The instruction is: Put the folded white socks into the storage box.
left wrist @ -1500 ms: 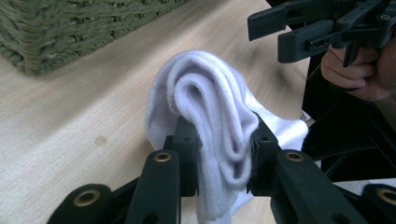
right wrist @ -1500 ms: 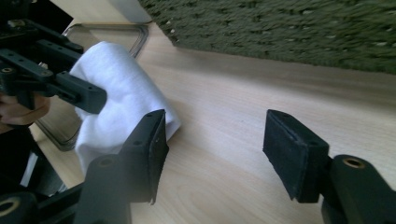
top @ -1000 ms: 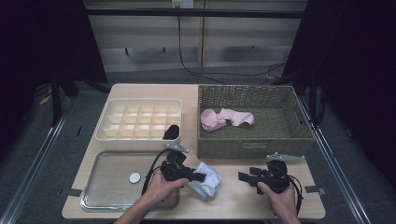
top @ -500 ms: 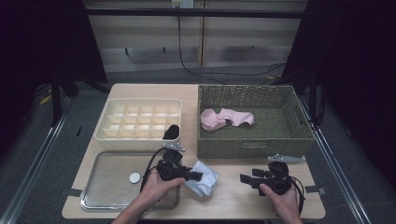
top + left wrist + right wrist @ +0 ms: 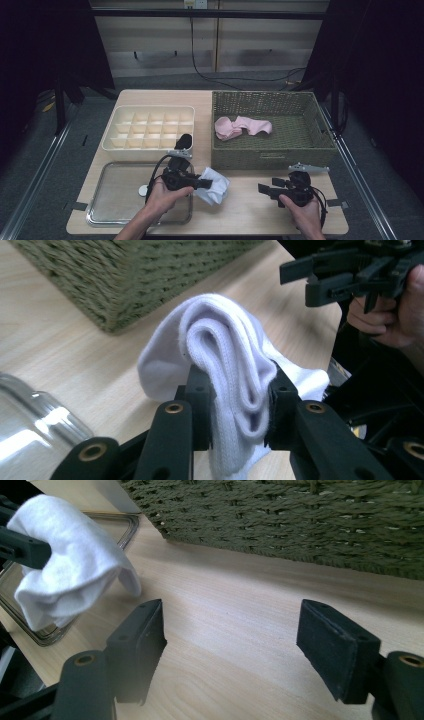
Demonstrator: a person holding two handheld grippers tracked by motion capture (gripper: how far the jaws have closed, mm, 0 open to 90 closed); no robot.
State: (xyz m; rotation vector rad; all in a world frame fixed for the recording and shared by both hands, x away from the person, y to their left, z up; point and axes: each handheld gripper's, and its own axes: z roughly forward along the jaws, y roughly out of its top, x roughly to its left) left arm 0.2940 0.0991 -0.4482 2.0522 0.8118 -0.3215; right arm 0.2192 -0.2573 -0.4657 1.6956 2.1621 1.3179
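- High view: the wooden tabletop (image 5: pixel 245 210) carries everything, with a woven green basket (image 5: pixel 272 150) at the back right holding a pink sock (image 5: pixel 242 127).
- A cream divider tray (image 5: pixel 150 131) sits back left, with a dark rolled item (image 5: pixel 184 141) in its near right compartment.
- A metal tray (image 5: pixel 117 200) lies front left, a small white disc (image 5: pixel 143 190) on it.
- Left tool (image 5: pixel 202 183), held over the metal tray's right edge, is clamped on a folded white sock (image 5: pixel 225 360) that hangs just above the tabletop in front of the basket.
- Right tool (image 5: pixel 265 190), well apart to the right, has just been opening; its jaws stand wide with nothing between them.
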